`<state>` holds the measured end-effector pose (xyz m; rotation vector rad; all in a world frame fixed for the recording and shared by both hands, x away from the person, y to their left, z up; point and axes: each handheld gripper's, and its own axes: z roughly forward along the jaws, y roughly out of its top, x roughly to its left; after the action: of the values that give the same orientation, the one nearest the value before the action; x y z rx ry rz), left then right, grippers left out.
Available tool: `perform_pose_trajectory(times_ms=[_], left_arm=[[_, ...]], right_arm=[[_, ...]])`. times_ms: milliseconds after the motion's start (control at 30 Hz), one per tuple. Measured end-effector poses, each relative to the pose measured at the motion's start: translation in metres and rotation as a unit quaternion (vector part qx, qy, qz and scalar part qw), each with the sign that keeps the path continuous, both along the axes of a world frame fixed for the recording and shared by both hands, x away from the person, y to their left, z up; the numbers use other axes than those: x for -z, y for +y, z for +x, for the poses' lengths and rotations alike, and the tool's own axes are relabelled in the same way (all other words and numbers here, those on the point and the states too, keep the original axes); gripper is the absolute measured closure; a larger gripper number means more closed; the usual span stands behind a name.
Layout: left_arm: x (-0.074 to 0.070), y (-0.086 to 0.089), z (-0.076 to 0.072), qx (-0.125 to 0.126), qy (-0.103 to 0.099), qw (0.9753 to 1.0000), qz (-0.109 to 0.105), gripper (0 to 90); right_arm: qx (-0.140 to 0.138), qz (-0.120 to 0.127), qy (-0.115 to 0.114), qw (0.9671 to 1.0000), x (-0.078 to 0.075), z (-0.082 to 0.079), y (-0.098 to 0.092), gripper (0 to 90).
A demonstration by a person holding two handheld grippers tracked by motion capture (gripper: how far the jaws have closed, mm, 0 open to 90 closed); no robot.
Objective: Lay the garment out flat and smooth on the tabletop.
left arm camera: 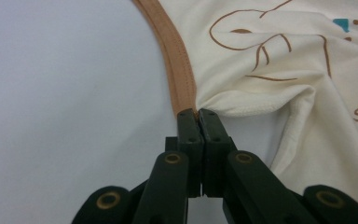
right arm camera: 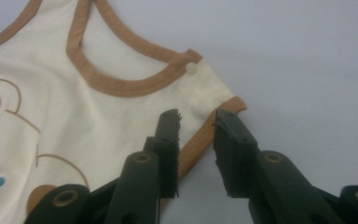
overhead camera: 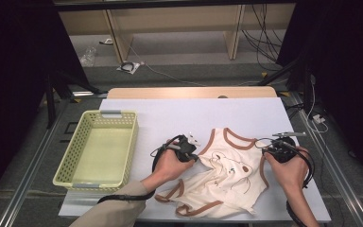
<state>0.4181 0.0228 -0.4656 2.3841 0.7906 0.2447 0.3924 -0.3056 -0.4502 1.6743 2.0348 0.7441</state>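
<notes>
Nearest me, my left gripper [left arm camera: 197,113] is clamped on the brown trim [left arm camera: 172,56] of the cream bodysuit [overhead camera: 224,172], pinning that armhole so the cloth can't slide. My right gripper [right arm camera: 196,121] stands with jaws parted astride the right shoulder edge, ready to bite. The bodysuit lies near-centre, right of the basket [overhead camera: 66,171].

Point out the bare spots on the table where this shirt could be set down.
Bare: the far strip of table beyond the shirt and basket; the gap between the basket and left gripper; the basket's floor. Crowded: the near right, where the shirt spreads between the left gripper, shut on its brown trim, and the open right gripper.
</notes>
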Motion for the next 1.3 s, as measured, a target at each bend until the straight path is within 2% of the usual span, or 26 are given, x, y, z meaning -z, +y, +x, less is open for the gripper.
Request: perform_pose_trajectory(times_ms=[200,467,700,900,1133,1300], left_arm=[[-0.003,0.012,0.003,-0.011,-0.001,0.9999,-0.002,88.2],[-0.003,0.03,0.004,-0.024,0.004,0.9997,0.0,88.3],[-0.007,0.047,0.001,-0.025,0.002,0.9996,0.012,88.2],[-0.007,0.062,-0.001,-0.032,0.004,0.9992,0.022,88.2],[-0.005,0.073,-0.004,-0.038,0.015,0.9988,0.028,88.0],[-0.006,0.079,-0.008,-0.034,0.018,0.9988,0.031,88.0]], right_arm=[[-0.021,0.002,0.006,0.9998,0.0,-0.004,0.009,70.2],[-0.042,0.001,0.017,0.999,0.005,-0.002,0.02,69.7],[-0.06,0.001,0.028,0.9978,0.009,0.0,0.032,69.3],[-0.062,0.005,0.026,0.9977,0.008,0.002,0.035,68.0],[-0.055,0.015,0.02,0.9982,0.009,0.011,0.035,59.8],[-0.068,0.013,0.02,0.9974,0.01,0.018,0.038,51.4]])
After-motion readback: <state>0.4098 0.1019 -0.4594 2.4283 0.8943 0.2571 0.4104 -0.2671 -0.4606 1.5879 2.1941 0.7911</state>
